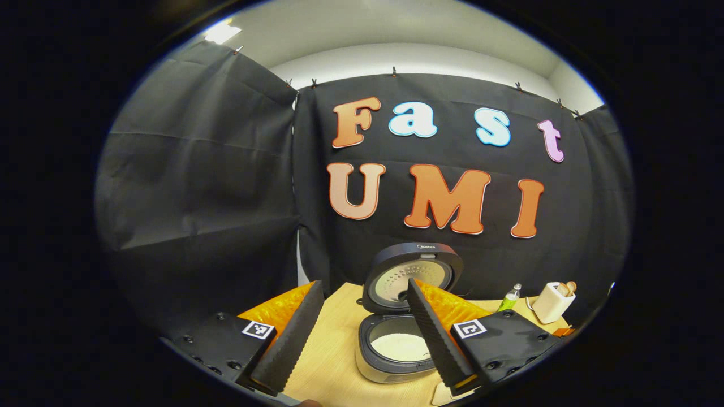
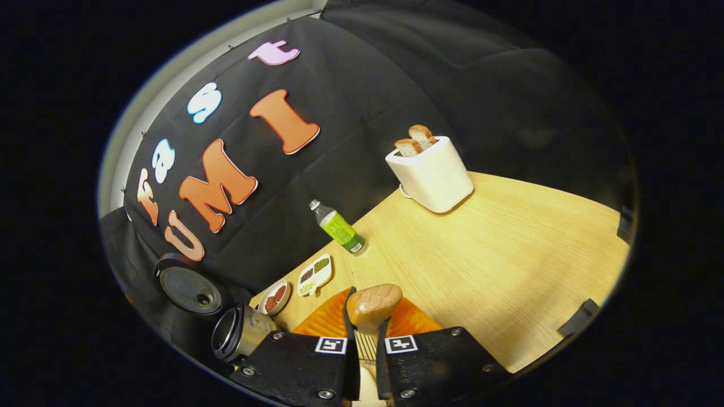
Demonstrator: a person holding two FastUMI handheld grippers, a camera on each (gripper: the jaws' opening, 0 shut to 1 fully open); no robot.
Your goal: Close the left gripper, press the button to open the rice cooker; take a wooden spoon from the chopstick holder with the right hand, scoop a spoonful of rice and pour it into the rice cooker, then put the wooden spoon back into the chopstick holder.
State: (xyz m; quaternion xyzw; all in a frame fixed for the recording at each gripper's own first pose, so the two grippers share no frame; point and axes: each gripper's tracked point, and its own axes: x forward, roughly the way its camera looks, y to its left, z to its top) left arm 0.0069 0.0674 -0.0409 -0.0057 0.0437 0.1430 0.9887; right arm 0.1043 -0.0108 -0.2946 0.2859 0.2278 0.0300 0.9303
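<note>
The rice cooker (image 1: 378, 370) stands open on the wooden table, its round lid (image 1: 430, 263) raised and white rice (image 1: 399, 346) in the pot. My left gripper (image 1: 364, 284) hovers in front of it, open wide, with nothing between its fingers. In the right gripper view my right gripper (image 2: 367, 322) is shut on the handle of a wooden spoon (image 2: 373, 304), whose rounded head sticks out past the fingertips above the table. A shiny metal cup (image 2: 237, 334) sits close by on the left, with the cooker's lid (image 2: 189, 289) behind it.
A white toaster (image 2: 432, 172) holding bread slices stands at the far side of the table (image 2: 498, 254). A green-labelled bottle (image 2: 339, 229) stands by the cloth wall. Two small dishes (image 2: 275, 297) (image 2: 315, 274) with food lie near the metal cup.
</note>
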